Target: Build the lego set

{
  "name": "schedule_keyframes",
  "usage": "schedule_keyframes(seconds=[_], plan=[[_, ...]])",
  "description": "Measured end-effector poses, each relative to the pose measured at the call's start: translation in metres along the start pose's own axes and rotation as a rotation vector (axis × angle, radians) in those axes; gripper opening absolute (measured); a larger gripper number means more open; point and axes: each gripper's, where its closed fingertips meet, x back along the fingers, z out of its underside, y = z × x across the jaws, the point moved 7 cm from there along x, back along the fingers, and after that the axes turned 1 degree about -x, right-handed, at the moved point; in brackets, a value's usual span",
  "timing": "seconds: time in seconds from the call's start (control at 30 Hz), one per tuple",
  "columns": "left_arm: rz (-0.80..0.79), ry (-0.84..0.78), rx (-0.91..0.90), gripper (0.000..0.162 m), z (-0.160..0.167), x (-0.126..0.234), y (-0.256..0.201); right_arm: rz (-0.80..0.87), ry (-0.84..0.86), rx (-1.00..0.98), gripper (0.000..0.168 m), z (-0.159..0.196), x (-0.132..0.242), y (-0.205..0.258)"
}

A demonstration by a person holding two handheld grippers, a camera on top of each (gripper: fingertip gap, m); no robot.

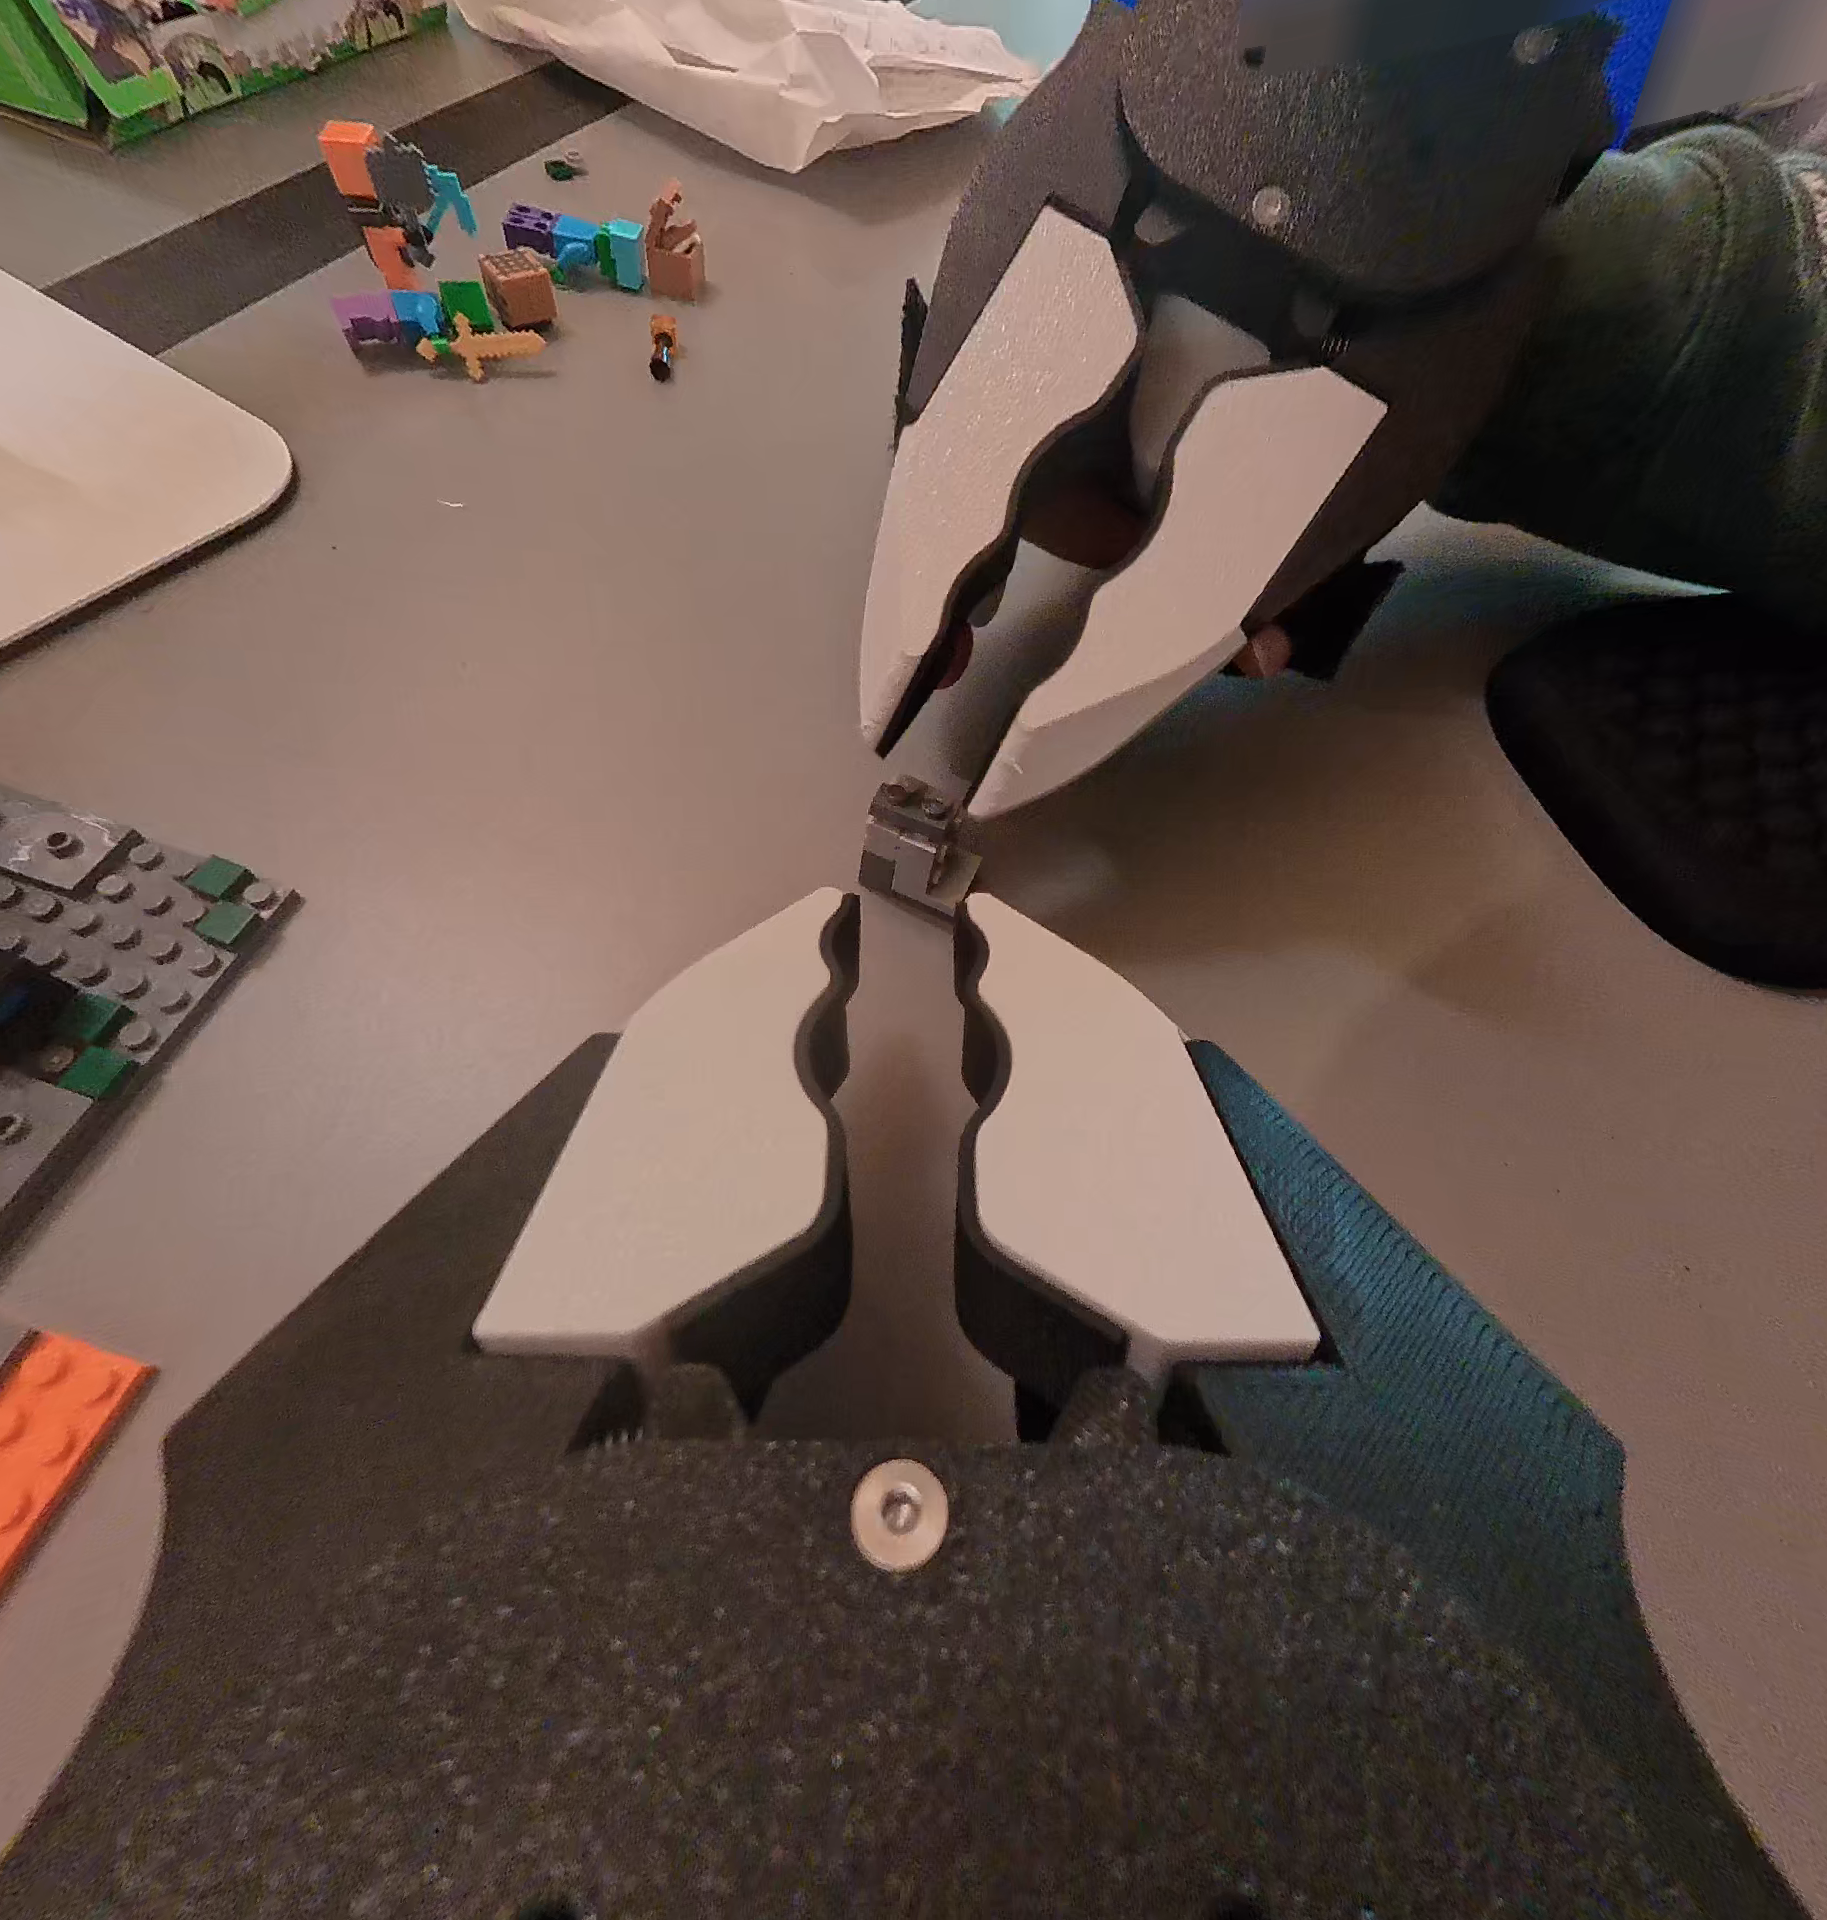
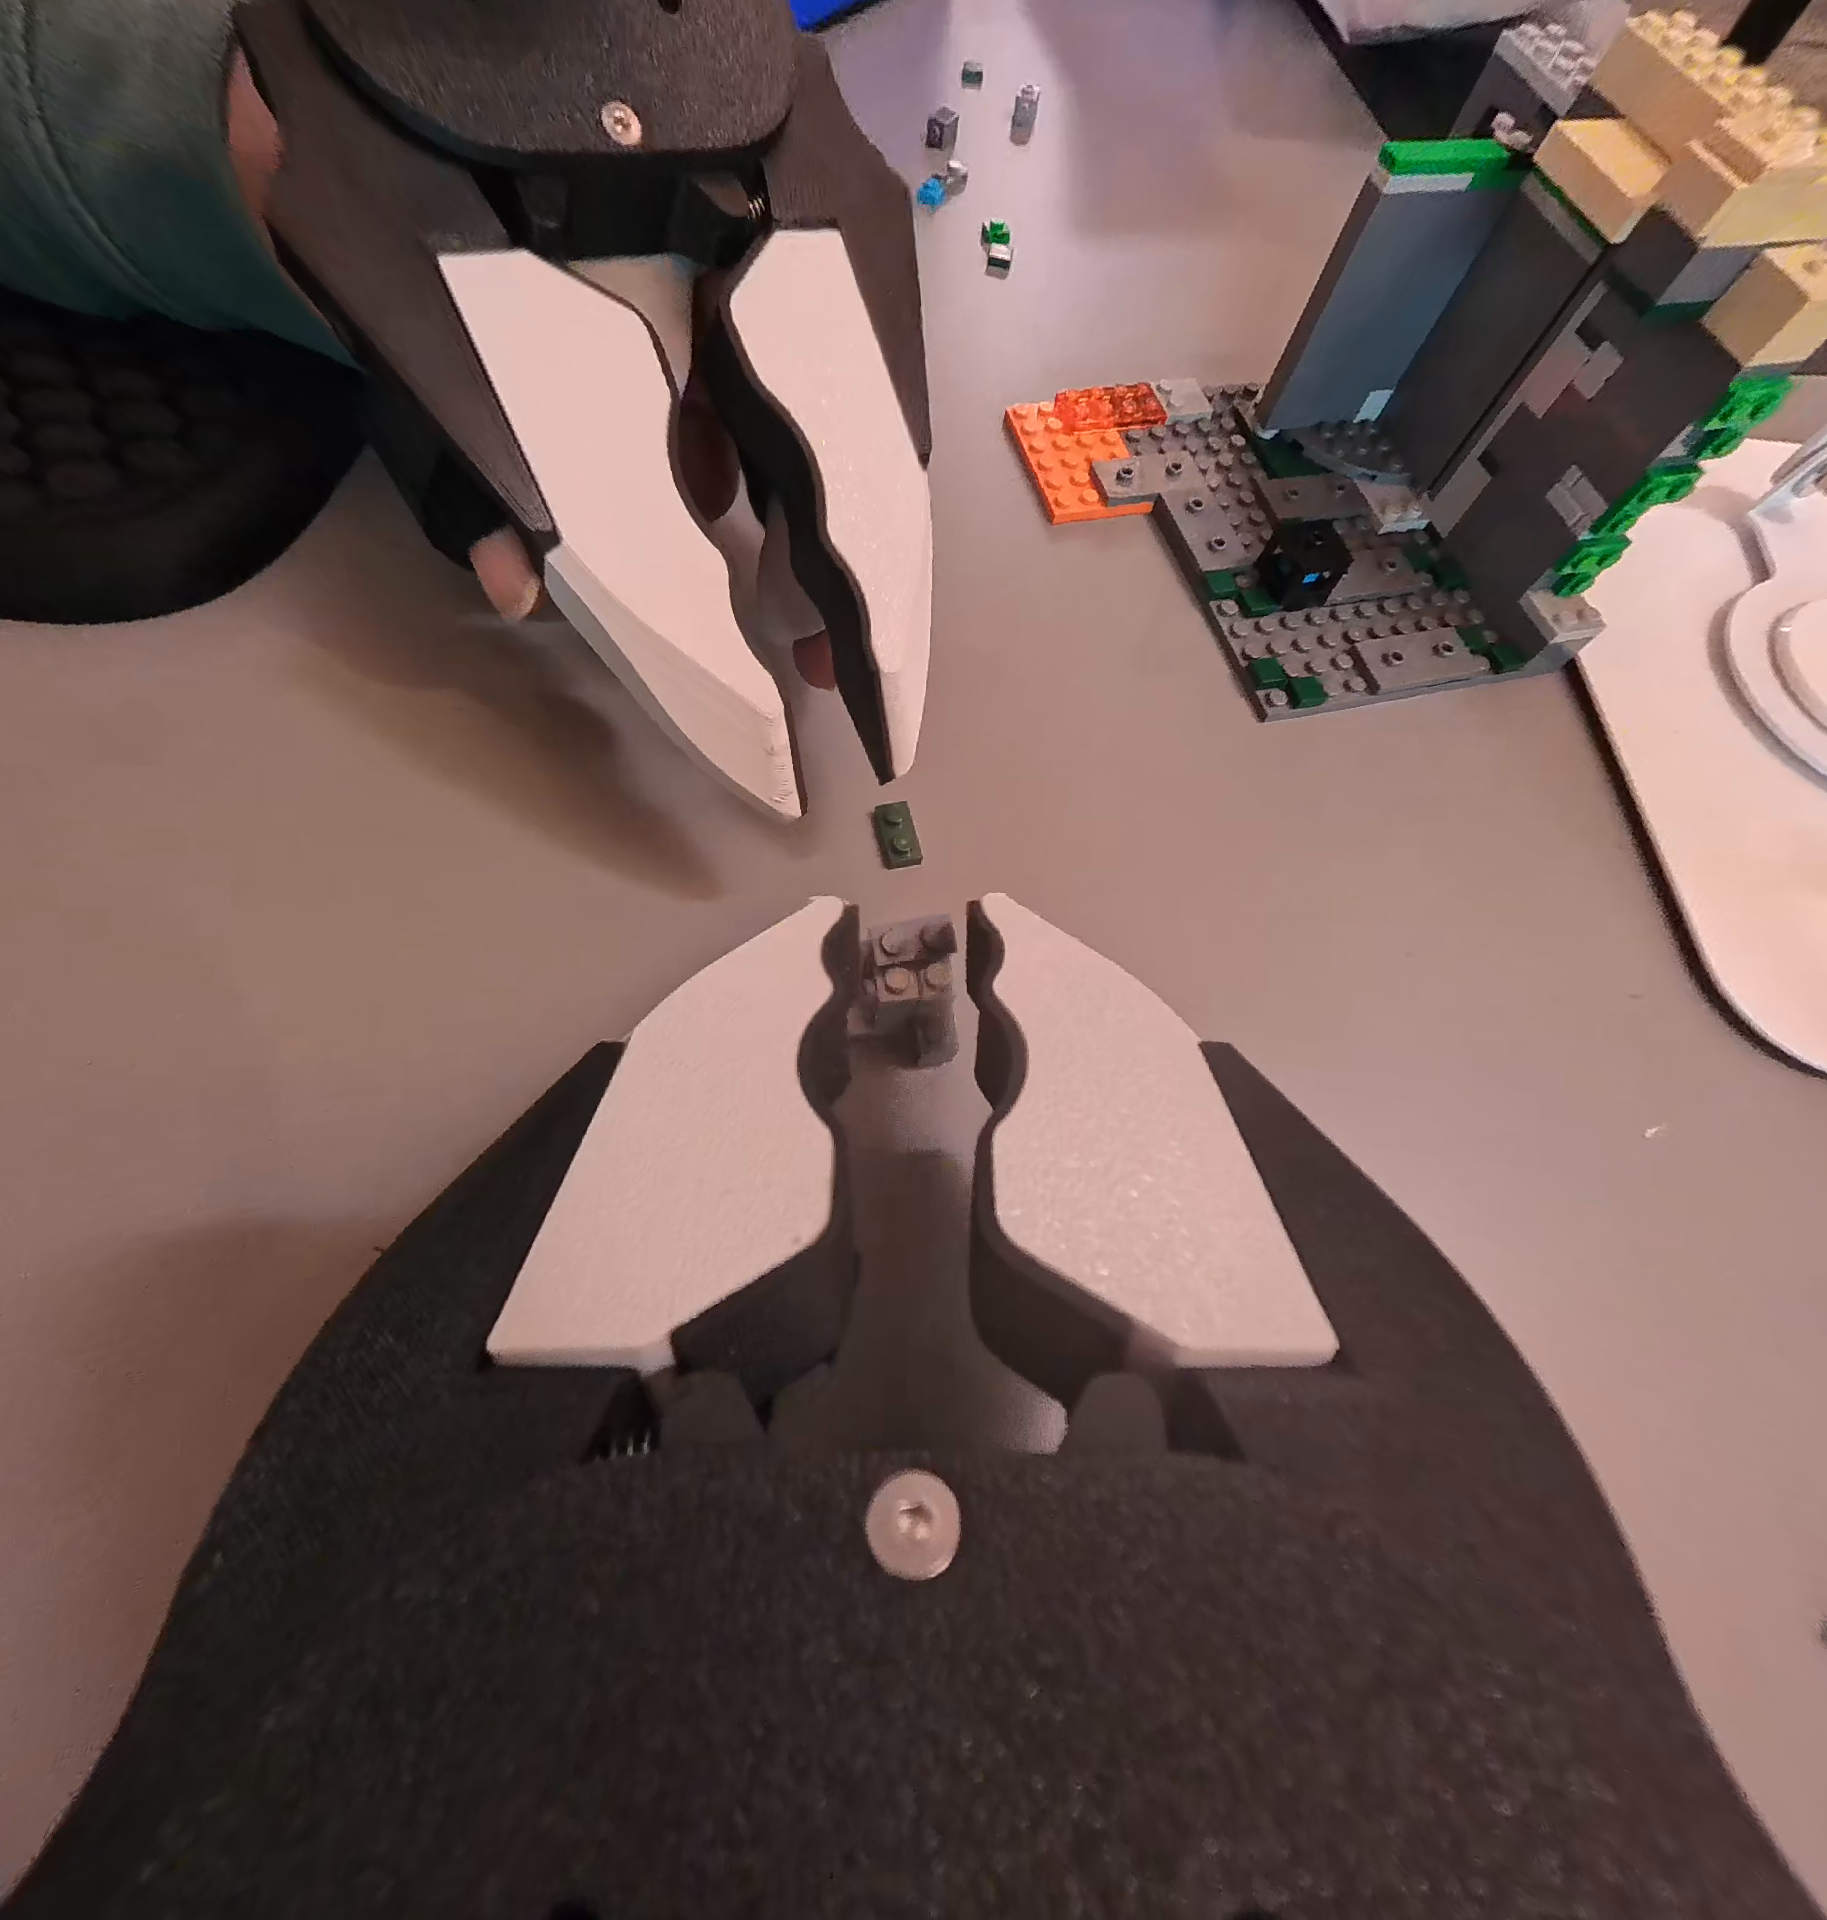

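Two hand-held grippers, one grey brick cluster (image 2: 907, 977), one green plate (image 2: 896, 835)

Bare tabletop (image 2: 369, 987) open on the person's side of both tongs. Left tongs (image 2: 844, 795) and right tongs (image 2: 907, 912) point tip to tip; only a green plate (image 2: 896, 836) and grey brick cluster (image 2: 909, 982) between. Tall lego build (image 2: 1511, 436) and white board (image 2: 1719, 831) block one flank, loose minifigure parts (image 1: 493, 260) farther off.

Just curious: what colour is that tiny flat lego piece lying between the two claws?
Dark green, a small two-stud flat lego plate; clearest in the right wrist view.
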Motion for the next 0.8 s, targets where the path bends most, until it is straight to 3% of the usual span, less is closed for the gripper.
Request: schedule_keyframes(seconds=[0.17, 0.6, 0.8], plan=[[-0.017, 0.009, -0.01, 0.015, 0.0, -0.001, 0.0, -0.001, 0.039, 0.001, 0.0, -0.002, 0.0, -0.004], [-0.043, 0.062, -0.042, 0.013, 0.004, -0.005, -0.003, -0.03, 0.132, 0.038, 0.0, -0.006, -0.006, -0.004], [-0.059, 0.067, -0.041, 0.013, 0.005, -0.004, -0.002, -0.019, 0.078, 0.022, 0.002, -0.011, 0.0, -0.007]])
